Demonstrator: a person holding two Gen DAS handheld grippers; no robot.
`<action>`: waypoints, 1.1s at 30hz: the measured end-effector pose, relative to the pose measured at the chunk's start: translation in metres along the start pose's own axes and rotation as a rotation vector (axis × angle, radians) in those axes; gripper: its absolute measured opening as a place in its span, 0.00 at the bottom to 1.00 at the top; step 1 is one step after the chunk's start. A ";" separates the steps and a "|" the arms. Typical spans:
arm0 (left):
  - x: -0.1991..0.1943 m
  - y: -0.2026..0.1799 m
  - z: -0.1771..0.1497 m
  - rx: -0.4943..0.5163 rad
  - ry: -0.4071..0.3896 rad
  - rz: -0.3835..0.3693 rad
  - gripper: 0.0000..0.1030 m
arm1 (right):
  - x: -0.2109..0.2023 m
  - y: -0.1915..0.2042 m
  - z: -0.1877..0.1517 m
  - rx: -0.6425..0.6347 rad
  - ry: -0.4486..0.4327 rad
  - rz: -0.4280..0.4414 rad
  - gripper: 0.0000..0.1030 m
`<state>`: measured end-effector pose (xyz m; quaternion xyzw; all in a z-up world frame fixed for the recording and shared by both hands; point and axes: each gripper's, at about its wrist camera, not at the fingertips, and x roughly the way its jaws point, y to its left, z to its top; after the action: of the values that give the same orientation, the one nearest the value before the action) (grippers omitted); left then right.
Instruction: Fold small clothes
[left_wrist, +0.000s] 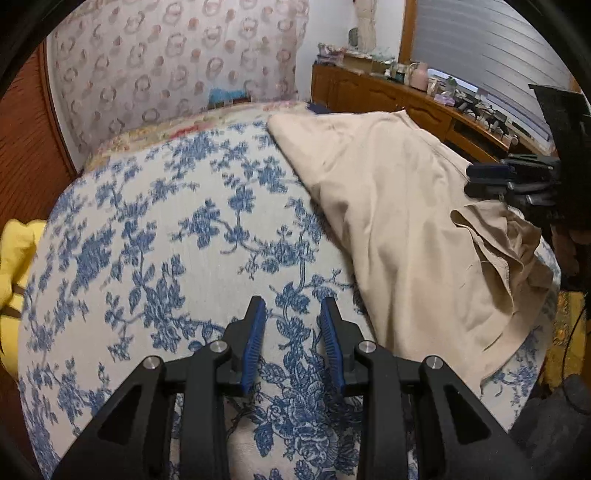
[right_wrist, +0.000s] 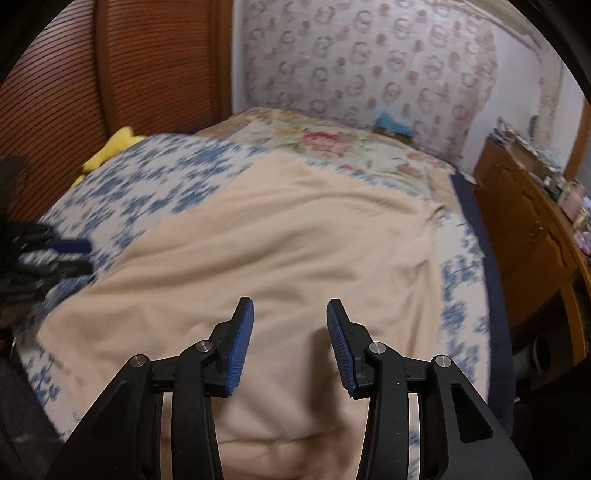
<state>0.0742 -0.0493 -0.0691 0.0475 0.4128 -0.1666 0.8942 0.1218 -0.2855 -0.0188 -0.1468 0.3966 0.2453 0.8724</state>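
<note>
Evidently soft and light, the garment (beige, rumpled on the bed) is best pinched at a hem; both grippers' fingers are parted, empty.

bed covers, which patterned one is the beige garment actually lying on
The blue-and-white floral cover: the beige garment lies on it. The pink-and-green flowered cover lies farther back, past the garment's far edge.
</note>
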 end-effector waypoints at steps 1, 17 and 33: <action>0.001 -0.003 -0.001 0.014 0.000 0.006 0.32 | 0.000 0.006 -0.003 -0.009 0.005 0.017 0.40; 0.003 -0.007 -0.001 0.045 -0.011 0.005 0.55 | 0.009 0.031 -0.025 -0.044 0.068 0.110 0.18; -0.010 -0.009 0.001 0.022 -0.048 -0.033 0.55 | -0.072 0.005 -0.083 0.022 0.009 0.067 0.02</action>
<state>0.0660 -0.0550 -0.0609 0.0466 0.3901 -0.1868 0.9004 0.0271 -0.3409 -0.0173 -0.1248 0.4079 0.2692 0.8635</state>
